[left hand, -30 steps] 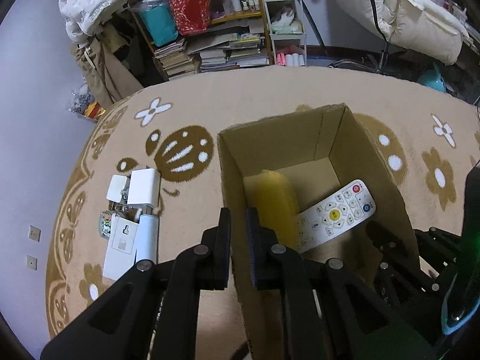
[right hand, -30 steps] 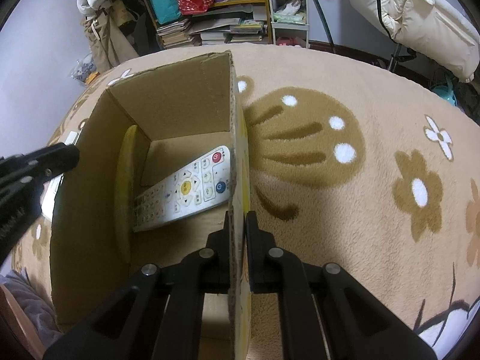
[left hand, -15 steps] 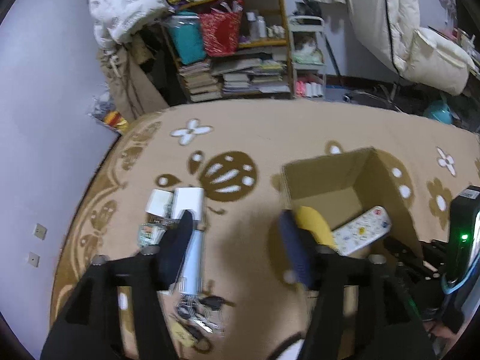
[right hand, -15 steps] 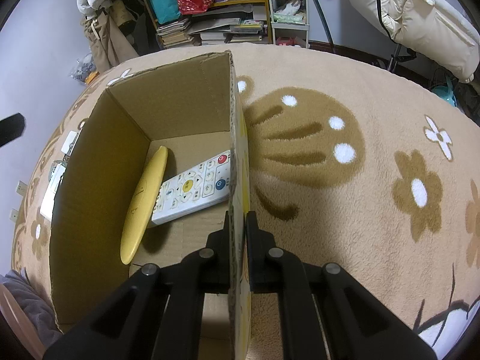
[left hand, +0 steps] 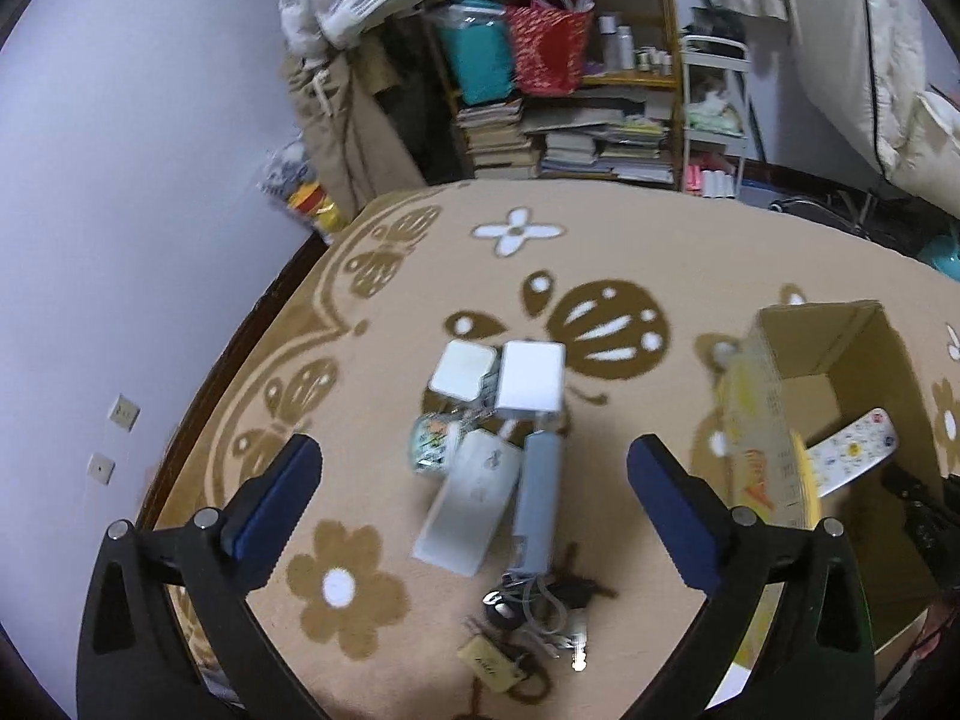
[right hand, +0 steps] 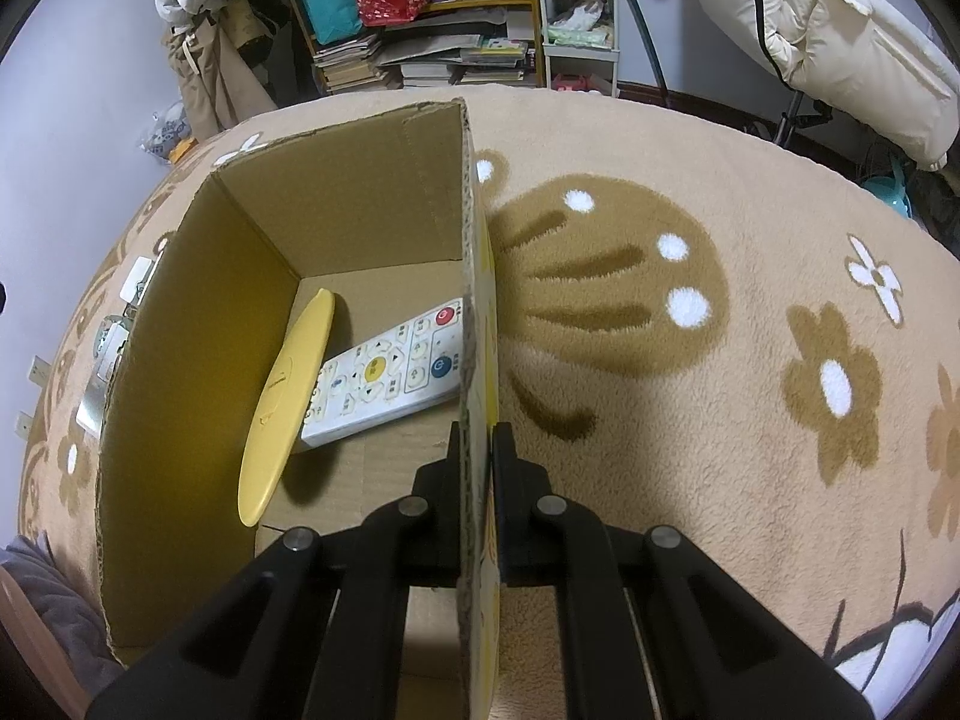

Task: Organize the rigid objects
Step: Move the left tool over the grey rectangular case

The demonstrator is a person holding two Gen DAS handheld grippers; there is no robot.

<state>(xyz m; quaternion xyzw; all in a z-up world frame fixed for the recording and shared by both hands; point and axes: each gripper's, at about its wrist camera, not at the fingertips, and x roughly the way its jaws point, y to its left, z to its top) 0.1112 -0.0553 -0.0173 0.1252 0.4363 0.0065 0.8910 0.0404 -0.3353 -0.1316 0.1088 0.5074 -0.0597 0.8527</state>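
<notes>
A cardboard box [right hand: 336,192] stands open on the carpet, with a yellow oval disc [right hand: 288,402] leaning on its left wall and a white remote control [right hand: 390,372] on its floor. My right gripper [right hand: 478,438] is shut on the box's right wall. In the left wrist view my left gripper [left hand: 474,474] hangs wide open above a pile on the carpet: two white square adapters [left hand: 531,375], a grey-blue bar [left hand: 537,498], a flat white box [left hand: 471,504], a small printed jar [left hand: 435,441] and a bunch of keys [left hand: 528,618]. The box [left hand: 840,360] lies to the right.
A cluttered bookshelf [left hand: 570,90] with stacked books, a teal bin and a red bag stands at the back. A white padded chair [right hand: 840,42] is at the back right. The purple wall [left hand: 120,180] borders the carpet on the left.
My left gripper let go of the yellow disc, which now leans inside the box. It opened wide and swung left to hang over the pile. The right gripper has not moved.
</notes>
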